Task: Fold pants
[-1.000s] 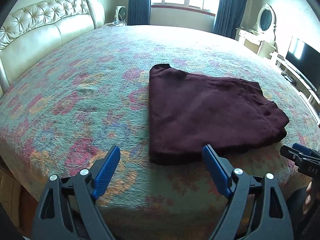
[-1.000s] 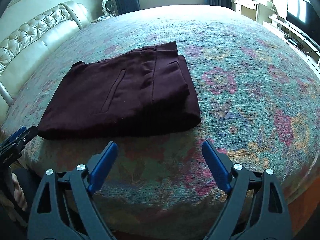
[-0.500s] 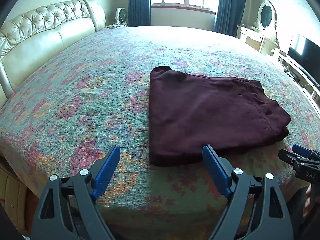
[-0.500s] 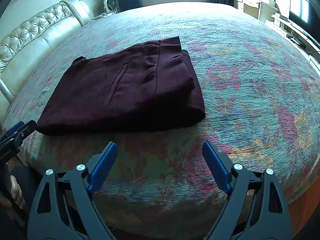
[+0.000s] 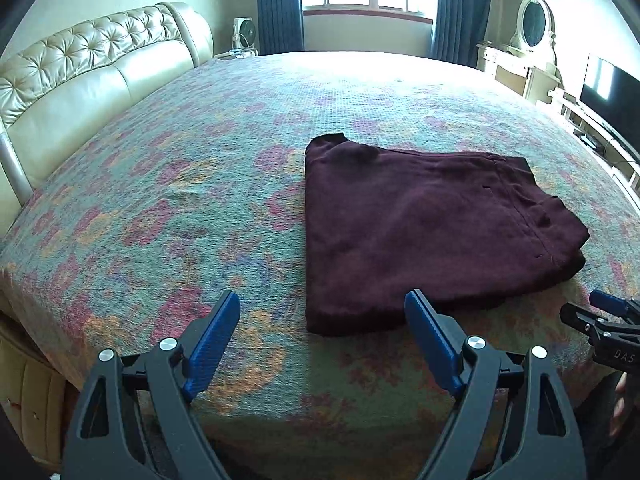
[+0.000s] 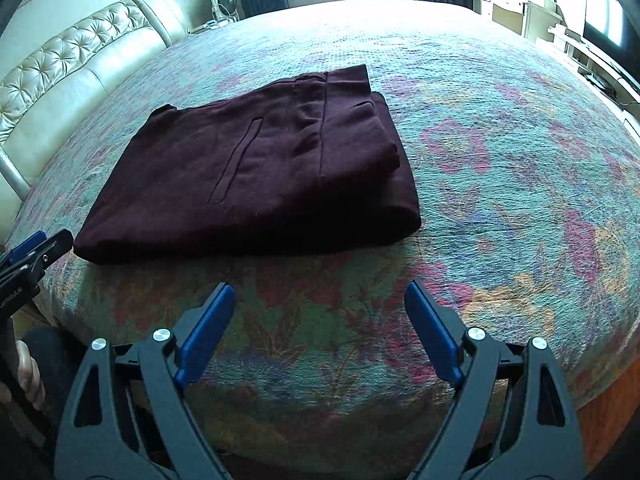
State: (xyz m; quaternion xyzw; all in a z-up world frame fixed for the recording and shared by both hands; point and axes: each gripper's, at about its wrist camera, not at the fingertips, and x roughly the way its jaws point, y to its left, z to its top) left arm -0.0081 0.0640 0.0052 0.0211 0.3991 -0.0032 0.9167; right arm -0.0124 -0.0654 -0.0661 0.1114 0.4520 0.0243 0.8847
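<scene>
Dark maroon pants (image 5: 424,228) lie folded into a flat stack near the front edge of the bed; they also show in the right wrist view (image 6: 256,172), pocket side up. My left gripper (image 5: 322,300) is open and empty, just short of the stack's near left corner. My right gripper (image 6: 320,290) is open and empty, hovering in front of the stack's near edge without touching it. Each gripper shows at the edge of the other's view: the right one (image 5: 600,316) and the left one (image 6: 36,248).
The bed has a floral quilt (image 5: 168,200) and a tufted cream headboard (image 5: 88,64) on the left. A dresser with an oval mirror (image 5: 534,24) and a TV (image 5: 612,92) stand to the right. A small fan (image 5: 245,34) is by the window.
Both grippers have drawn back slightly and tilted up, so the stack sits a little farther away. The pants have not moved. Both stay open.
</scene>
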